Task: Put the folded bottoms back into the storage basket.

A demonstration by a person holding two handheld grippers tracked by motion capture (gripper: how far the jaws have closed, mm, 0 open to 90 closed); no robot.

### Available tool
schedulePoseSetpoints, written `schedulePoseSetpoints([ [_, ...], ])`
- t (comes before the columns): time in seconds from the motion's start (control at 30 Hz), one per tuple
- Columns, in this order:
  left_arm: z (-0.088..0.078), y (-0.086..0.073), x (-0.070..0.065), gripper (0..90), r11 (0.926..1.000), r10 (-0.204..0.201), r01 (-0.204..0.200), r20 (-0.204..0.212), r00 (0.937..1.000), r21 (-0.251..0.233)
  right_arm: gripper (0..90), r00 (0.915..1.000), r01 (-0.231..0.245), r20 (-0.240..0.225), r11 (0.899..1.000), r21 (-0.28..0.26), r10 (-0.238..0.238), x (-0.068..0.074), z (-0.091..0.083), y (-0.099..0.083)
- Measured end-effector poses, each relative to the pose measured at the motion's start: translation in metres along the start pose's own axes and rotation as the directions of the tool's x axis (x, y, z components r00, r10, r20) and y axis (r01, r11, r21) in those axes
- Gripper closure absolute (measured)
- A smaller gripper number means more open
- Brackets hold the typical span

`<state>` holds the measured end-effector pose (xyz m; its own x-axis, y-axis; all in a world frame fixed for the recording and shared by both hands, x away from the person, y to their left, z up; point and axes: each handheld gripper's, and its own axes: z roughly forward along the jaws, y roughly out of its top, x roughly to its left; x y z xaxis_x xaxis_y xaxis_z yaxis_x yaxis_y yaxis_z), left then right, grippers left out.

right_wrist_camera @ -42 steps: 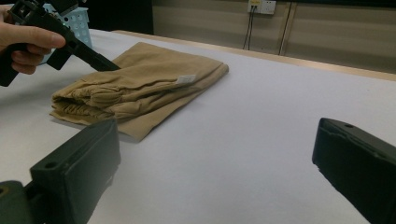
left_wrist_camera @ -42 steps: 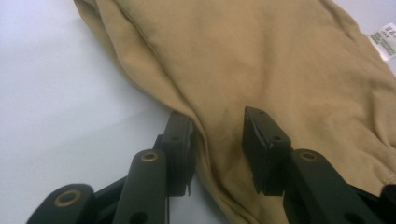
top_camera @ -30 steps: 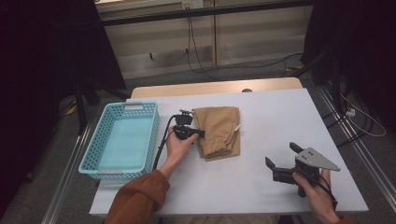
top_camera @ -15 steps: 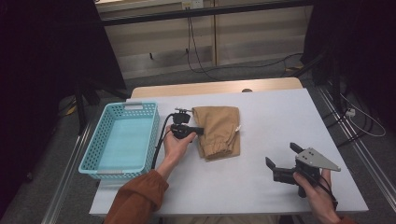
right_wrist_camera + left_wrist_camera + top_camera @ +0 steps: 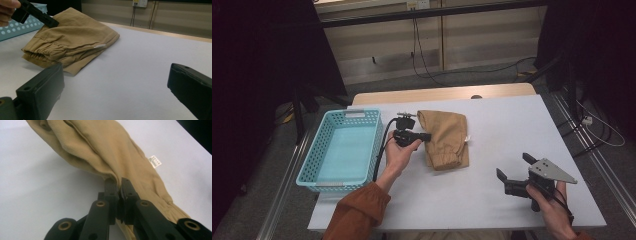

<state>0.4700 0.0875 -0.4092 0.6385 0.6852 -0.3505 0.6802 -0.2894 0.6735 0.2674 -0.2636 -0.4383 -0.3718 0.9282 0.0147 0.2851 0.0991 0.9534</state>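
L gripper (image 5: 424, 136) pinches left edge of folded tan trousers (image 5: 446, 137), jaws nearly together w/ fabric between, edge lifted off table (image 5: 512, 125). Trousers lie mid-table, just right of blue basket (image 5: 343, 150), white tag on right side. R gripper (image 5: 514, 167) near front right corner, well apart from trousers, jaws spread wide, nothing between.

The tan folded trousers (image 5: 444, 137) lie flat on the white table (image 5: 512, 130), just right of the blue basket (image 5: 343, 150), elastic waistband toward the person.
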Motion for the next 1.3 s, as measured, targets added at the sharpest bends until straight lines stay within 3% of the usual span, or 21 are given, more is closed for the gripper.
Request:
schedulePoseSetpoints([
  [0.1,-0.002,0.001,-0.003,86.0,0.9994,0.035,-0.035,-0.018,0.9992,0.001,0.7,1.0000,-0.001,0.000,1.000,0.000,0.001,0.000,0.000,0.000],
  [0.37,-0.011,0.007,-0.010,86.1,0.9976,0.061,-0.061,-0.016,0.9980,-0.033,0.7,1.0000,-0.001,0.001,1.000,0.000,0.001,0.000,0.000,0.000],
  [0.57,-0.017,0.009,-0.010,86.2,0.9969,0.059,-0.059,-0.003,0.9983,-0.053,0.8,1.0000,0.000,-0.003,1.000,0.001,0.000,0.000,0.000,0.000],
  [0.83,-0.029,0.016,-0.016,86.3,0.9928,0.101,-0.102,-0.015,0.9948,-0.063,0.8,1.0000,0.000,-0.001,1.000,0.001,0.000,0.000,0.000,0.000],
  [1.3,-0.045,0.022,-0.015,86.4,0.9916,0.100,-0.100,-0.008,0.9949,-0.081,0.7,1.0000,-0.005,0.005,1.000,-0.001,0.005,0.000,-0.001,0.000],
])
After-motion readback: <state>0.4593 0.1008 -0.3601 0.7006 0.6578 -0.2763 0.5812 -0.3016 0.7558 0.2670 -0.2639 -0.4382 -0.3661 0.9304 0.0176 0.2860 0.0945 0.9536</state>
